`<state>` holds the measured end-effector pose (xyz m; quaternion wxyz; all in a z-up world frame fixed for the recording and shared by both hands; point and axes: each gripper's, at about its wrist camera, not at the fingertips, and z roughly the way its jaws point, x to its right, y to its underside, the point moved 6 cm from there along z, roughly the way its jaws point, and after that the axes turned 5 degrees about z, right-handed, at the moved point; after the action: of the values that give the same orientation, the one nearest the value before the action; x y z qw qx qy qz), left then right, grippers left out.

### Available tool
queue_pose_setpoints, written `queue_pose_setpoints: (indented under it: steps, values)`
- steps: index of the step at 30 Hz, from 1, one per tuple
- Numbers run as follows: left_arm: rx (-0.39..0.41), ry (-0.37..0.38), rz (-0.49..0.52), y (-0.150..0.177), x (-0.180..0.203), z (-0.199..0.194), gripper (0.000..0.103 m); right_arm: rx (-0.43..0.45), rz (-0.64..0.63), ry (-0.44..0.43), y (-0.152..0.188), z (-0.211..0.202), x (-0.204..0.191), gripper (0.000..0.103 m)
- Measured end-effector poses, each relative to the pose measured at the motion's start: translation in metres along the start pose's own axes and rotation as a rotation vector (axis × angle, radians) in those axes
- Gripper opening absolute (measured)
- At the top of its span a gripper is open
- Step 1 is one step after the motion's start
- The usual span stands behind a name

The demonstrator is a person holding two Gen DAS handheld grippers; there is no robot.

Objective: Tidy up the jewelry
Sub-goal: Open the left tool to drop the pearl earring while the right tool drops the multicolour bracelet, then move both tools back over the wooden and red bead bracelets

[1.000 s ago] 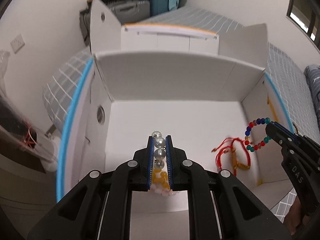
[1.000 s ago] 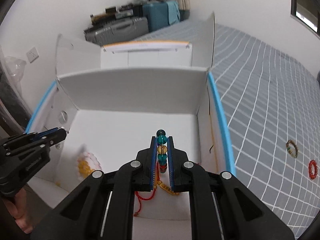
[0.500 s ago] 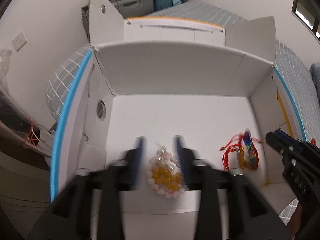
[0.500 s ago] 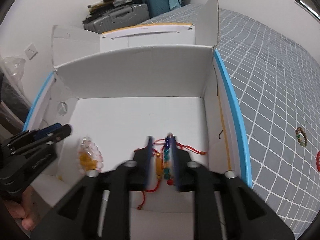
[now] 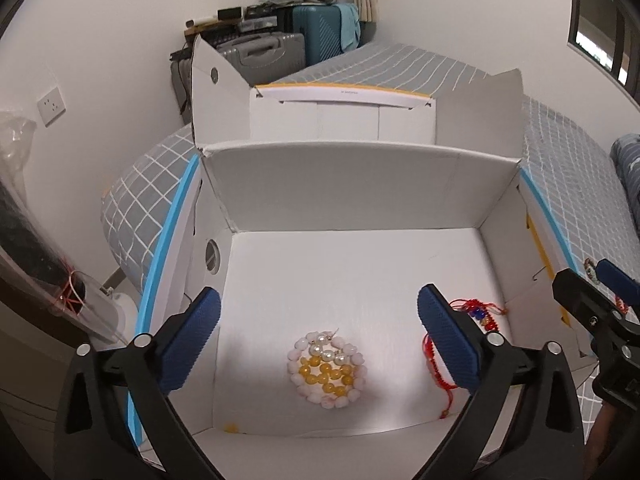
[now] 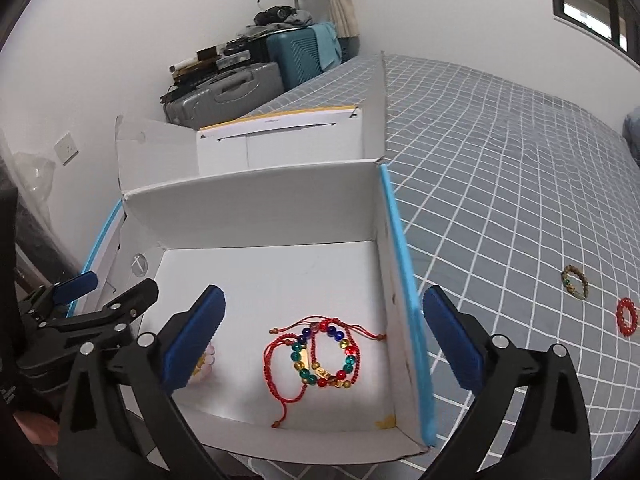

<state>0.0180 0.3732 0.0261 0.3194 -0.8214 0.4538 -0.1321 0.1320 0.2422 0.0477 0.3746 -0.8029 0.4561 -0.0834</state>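
Observation:
A white cardboard box (image 5: pixel 360 184) with blue edges sits on the bed. On its floor lies a pile of pearl, pink and yellow bead bracelets (image 5: pixel 327 369). To their right lie red cord bracelets with a multicoloured bead bracelet (image 6: pixel 320 354), partly hidden in the left wrist view (image 5: pixel 478 314). My left gripper (image 5: pixel 318 344) is open and empty above the bead pile. My right gripper (image 6: pixel 320 340) is open and empty above the red and multicoloured bracelets. The box also shows in the right wrist view (image 6: pixel 256 204).
Two bracelets lie on the grey checked bedspread right of the box: a brown-green one (image 6: pixel 575 282) and a red one (image 6: pixel 627 317). Suitcases (image 6: pixel 256 80) stand against the far wall. The box's flaps stand up at the back.
Both grippers have opened and let go of their bracelets, which now lie on the box floor. Both grippers have drawn back and up.

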Motion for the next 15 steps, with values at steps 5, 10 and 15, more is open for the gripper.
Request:
queue_pose_setpoints:
  steps: [5, 10, 15]
  values:
    - [0.017, 0.009, 0.021, -0.004, 0.014, -0.007, 0.097, 0.006, 0.002, 0.026, 0.0, -0.007, 0.009, 0.095]
    - [0.039, 0.029, 0.044, -0.009, 0.035, -0.018, 0.097, 0.03, 0.003, 0.068, 0.001, -0.025, 0.027, 0.095]
    - [0.077, 0.069, 0.074, -0.016, 0.069, -0.035, 0.097, 0.057, 0.028, 0.118, 0.002, -0.052, 0.06, 0.095]
